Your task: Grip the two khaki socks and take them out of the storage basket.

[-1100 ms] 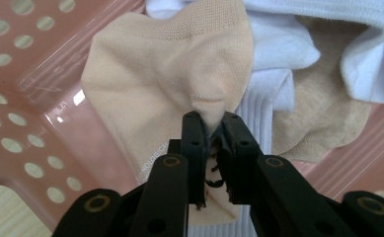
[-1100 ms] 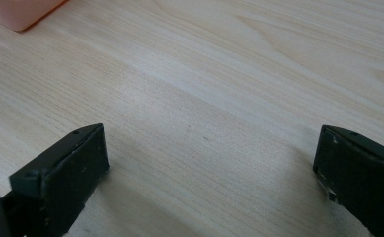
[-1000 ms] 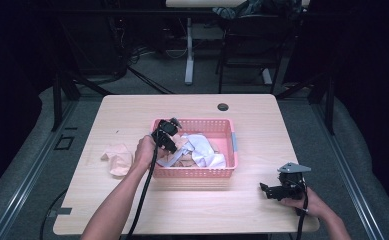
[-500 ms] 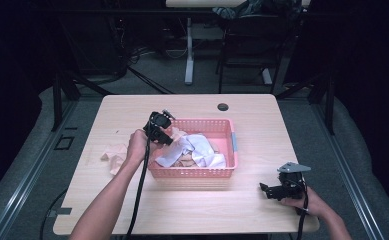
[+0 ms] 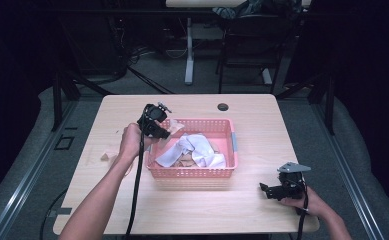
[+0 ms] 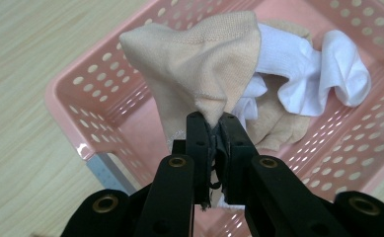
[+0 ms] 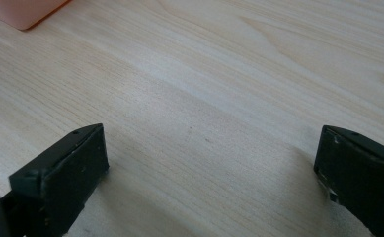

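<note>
A pink perforated basket [image 5: 192, 171] [image 6: 96, 98] stands mid-table with white cloths [image 5: 194, 149] [image 6: 308, 74] and tan ones in it. My left gripper [image 5: 166, 131] [image 6: 215, 121] hovers over the basket's left end, shut on a tan sock [image 6: 199, 69] that hangs lifted above the pile. Another tan piece [image 5: 107, 155] lies on the table left of the basket, partly behind the left hand. My right gripper [image 5: 264, 189] [image 7: 209, 163] rests low on the table near the front right corner, jaws wide open over bare wood.
A small black round object [image 5: 223, 106] sits near the table's far edge. The wooden table [image 5: 262, 130] has free surface to the right and in front of the basket. Dark stands, cables and a chair fill the floor beyond.
The left gripper has risen from the basket's left end, lifting the tan sock out of the pile. The right gripper has stayed where it was.
</note>
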`<state>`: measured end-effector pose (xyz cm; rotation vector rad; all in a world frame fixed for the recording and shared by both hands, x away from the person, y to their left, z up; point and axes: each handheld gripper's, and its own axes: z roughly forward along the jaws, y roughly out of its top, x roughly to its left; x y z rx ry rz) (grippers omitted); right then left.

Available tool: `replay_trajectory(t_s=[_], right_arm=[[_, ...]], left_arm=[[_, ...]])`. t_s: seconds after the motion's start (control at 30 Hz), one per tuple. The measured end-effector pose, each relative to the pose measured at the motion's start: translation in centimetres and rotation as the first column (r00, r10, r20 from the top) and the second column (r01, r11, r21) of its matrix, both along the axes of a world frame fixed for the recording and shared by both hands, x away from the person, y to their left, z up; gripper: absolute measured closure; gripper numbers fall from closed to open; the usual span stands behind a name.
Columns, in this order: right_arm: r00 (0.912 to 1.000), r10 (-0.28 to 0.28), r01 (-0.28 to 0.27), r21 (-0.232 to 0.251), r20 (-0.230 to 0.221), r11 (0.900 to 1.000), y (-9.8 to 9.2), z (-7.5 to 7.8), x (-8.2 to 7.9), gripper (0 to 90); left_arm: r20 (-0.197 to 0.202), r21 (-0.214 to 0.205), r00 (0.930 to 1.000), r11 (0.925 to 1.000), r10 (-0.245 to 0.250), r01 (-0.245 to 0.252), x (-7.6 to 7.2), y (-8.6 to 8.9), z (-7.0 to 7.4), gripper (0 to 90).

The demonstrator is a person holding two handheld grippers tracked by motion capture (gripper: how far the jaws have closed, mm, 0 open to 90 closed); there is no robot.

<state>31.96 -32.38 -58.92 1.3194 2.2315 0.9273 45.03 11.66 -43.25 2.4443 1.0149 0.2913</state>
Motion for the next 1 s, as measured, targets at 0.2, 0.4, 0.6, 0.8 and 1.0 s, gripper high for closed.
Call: replay_trajectory(t_s=[0.2,0.4,0.6,0.8,1.0], right_arm=[[1.0000,0.002,-0.002,-0.003,0.000,1.0000,0.0,0.0,0.0,0.0],[1.0000,0.002,-0.002,-0.010,0.000,1.0000,0.0,0.0,0.0,0.0],[1.0000,0.001,-0.001,-0.010,-0.001,1.0000,0.0,0.0,0.0,0.0],[1.0000,0.001,-0.001,-0.010,-0.001,1.0000,0.0,0.0,0.0,0.0],[1.0000,-0.003,0.003,-0.003,0.002,1.0000,0.0,0.0,0.0,0.0]], left_arm=[[0.041,-0.037,0.9991,0.9993,0.008,-0.007,-0.6,0.8,2.1,84.6],[0.076,-0.052,0.9971,0.9986,0.011,-0.007,-1.4,1.7,3.6,84.5],[0.088,-0.017,0.9953,0.9991,0.040,-0.039,-1.8,2.7,4.4,84.5],[0.100,-0.032,0.9927,0.9974,0.067,-0.064,-2.1,4.3,4.9,84.6],[0.109,-0.030,0.9895,0.9953,0.094,-0.092,-2.7,6.0,5.1,84.5]])
